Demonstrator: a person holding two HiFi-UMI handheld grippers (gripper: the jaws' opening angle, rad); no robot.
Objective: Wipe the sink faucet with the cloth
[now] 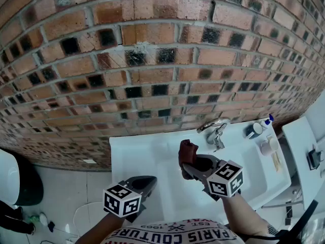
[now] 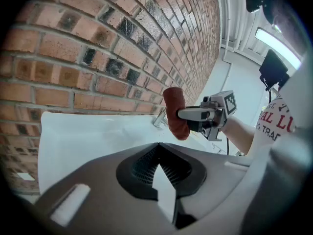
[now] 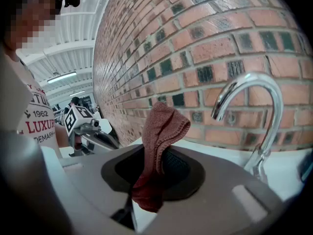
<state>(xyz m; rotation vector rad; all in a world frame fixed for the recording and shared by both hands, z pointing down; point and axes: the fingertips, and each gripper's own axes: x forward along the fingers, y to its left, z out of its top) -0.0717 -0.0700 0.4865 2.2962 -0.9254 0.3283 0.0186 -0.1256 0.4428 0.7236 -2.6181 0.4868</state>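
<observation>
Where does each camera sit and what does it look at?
Head view: on the person's head, looking steeply down at the sink, faucet and brick wall; shows the left hand-held gripper, right hand-held gripper and shirt.
Left gripper view: on the left hand-held gripper, jaws together and empty, facing the right one; shows shirt.
Right gripper view: on the right hand-held gripper, looking past its clamped cloth at the faucet; shows shirt.
Shared: each gripper view shows the other hand-held gripper and the wall.
</observation>
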